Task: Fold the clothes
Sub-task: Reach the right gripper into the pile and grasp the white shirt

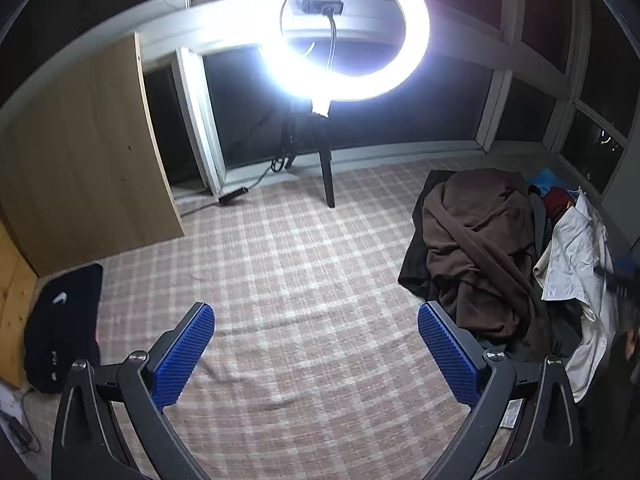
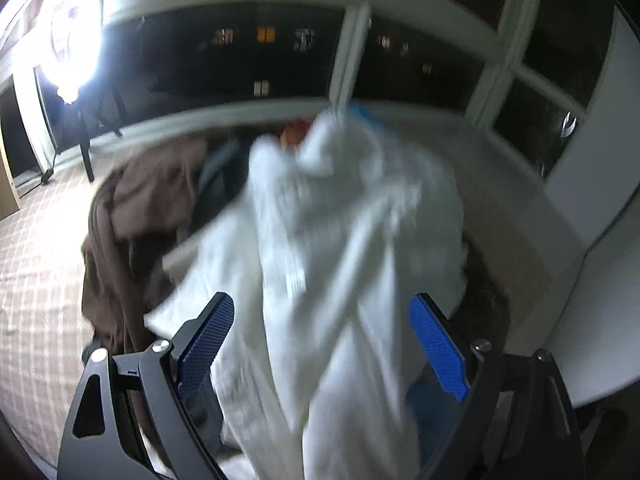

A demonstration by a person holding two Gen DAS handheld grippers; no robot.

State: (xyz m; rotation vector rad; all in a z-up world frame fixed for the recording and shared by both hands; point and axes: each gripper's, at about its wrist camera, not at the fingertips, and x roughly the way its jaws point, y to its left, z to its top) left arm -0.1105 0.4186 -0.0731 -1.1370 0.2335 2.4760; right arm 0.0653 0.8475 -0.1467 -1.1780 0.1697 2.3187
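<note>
A heap of clothes lies on the right of the plaid bed cover [image 1: 304, 264]: a brown garment [image 1: 476, 248] next to a white shirt [image 1: 576, 256]. My left gripper [image 1: 315, 311] hangs open over bare cover, left of the heap, with nothing between its blue pads [image 1: 188, 356]. In the right wrist view, blurred by motion, my right gripper [image 2: 322, 300] stands wide open over the white shirt [image 2: 328, 240]. The shirt's cloth runs through the gap between the fingers, and the pads [image 2: 438, 348] stand clear of it. The brown garment [image 2: 132, 216] lies to its left.
A folded black garment [image 1: 64, 328] lies at the cover's left edge beside a wooden panel [image 1: 80, 152]. A bright ring light [image 1: 348, 32] on a tripod stands at the far side before dark windows. Red and blue items [image 1: 554, 196] sit behind the heap.
</note>
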